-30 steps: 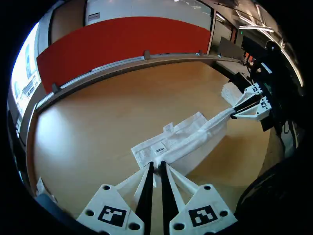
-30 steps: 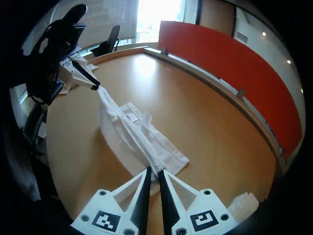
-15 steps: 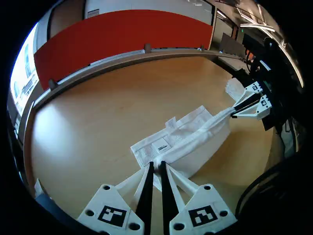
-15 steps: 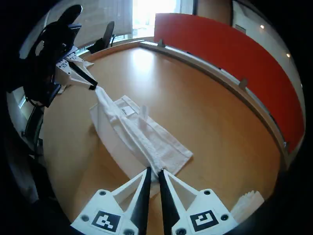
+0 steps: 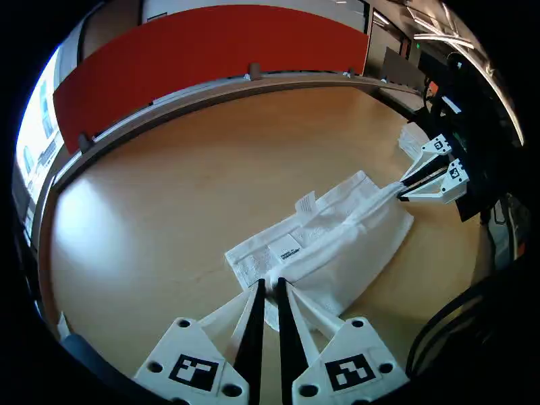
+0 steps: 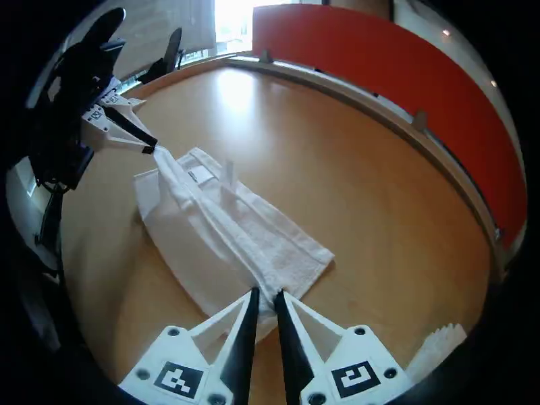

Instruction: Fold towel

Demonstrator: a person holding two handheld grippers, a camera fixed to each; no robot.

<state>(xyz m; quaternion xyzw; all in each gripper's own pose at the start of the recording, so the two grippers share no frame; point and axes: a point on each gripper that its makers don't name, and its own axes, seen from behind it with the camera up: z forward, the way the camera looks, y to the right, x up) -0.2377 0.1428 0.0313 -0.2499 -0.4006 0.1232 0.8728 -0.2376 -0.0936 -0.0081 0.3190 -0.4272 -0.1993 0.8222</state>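
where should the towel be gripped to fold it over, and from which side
Probably the two end corners of one long edge, each gripper coming in low from its own end. The left gripper and right gripper pinch the towel that way now: the edge runs as a raised ridge between them, the rest lying on the table.

White towel [image 5: 351,260] — tan wooden table [image 5: 169,202], red wall panel [image 5: 202,57], black fingers [image 5: 254,324]

Both cameras low over table [image 5: 169,202], facing each other, along shared towel [image 5: 358,250]
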